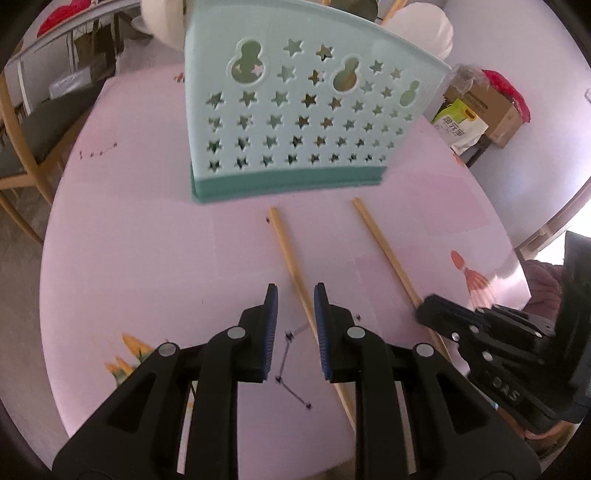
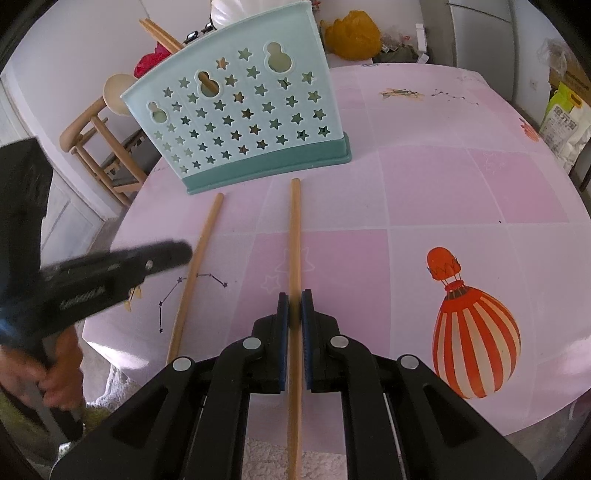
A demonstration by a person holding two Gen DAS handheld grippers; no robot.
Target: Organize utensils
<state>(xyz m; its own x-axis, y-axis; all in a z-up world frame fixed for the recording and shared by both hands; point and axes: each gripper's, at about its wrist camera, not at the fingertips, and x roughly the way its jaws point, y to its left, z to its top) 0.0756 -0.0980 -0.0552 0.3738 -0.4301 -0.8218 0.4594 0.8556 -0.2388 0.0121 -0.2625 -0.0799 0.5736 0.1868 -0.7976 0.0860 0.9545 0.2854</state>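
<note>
A light blue utensil holder (image 1: 295,110) with star cut-outs stands on the pink table (image 1: 147,240); it also shows in the right wrist view (image 2: 240,110). Two wooden chopsticks lie in front of it. My left gripper (image 1: 295,291) is open, its jaws either side of the left chopstick (image 1: 291,258) just above the table. My right gripper (image 2: 294,295) is shut on the right chopstick (image 2: 294,229), which also shows in the left wrist view (image 1: 384,251). The left chopstick shows in the right wrist view (image 2: 195,273). Several chopsticks (image 2: 159,33) stand inside the holder.
Wooden chairs (image 2: 99,147) stand beside the table. A cardboard box (image 1: 491,107) and a bag (image 1: 458,125) sit on the floor beyond the table's far edge. A yellow bag (image 2: 351,35) lies behind the holder. The tablecloth carries a red balloon print (image 2: 472,332).
</note>
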